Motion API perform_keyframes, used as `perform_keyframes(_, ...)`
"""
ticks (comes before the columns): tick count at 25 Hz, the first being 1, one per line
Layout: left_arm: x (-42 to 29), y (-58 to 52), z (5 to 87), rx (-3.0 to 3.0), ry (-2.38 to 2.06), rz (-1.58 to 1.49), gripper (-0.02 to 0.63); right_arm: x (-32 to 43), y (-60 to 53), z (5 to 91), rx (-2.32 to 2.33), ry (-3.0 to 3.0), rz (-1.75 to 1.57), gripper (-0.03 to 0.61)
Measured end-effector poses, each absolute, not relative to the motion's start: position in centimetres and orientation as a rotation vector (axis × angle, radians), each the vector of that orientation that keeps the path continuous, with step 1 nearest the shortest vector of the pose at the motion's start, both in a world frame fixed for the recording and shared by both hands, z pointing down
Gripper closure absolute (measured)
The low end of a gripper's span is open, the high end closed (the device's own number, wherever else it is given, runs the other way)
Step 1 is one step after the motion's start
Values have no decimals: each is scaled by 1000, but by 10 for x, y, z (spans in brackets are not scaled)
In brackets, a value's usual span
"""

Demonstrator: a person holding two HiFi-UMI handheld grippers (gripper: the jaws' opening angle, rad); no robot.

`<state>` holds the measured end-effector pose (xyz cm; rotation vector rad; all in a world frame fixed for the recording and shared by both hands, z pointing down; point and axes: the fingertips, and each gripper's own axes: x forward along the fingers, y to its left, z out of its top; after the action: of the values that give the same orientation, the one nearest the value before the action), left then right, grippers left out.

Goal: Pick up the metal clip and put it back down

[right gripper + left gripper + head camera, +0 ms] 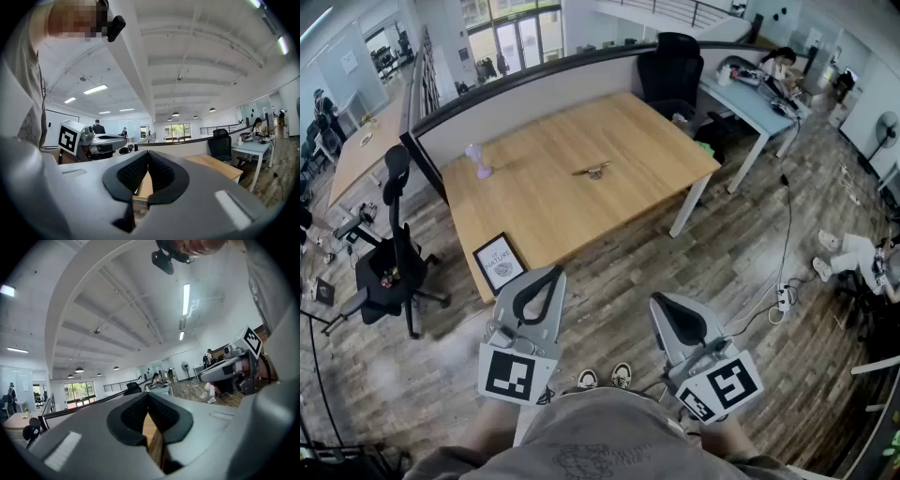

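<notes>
Over the plank floor (pixel 619 281), in the upper middle of the frame, stands a wide wooden desk (pixel 534 202), lower down the left gripper (pixel 547 273) and right gripper (pixel 662 303) have jaws pressed together, empty, and the metal clip (pixel 593 171) lies near the desk's centre.
</notes>
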<state>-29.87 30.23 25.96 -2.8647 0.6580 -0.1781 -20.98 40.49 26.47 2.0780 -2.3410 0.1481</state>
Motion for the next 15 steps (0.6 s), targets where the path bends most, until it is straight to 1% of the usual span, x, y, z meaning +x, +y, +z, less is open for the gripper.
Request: perform_keyframes(15, -242, 332, 265, -2860, 639, -192, 614, -149, 437, 270, 2106, -2369, 138, 566)
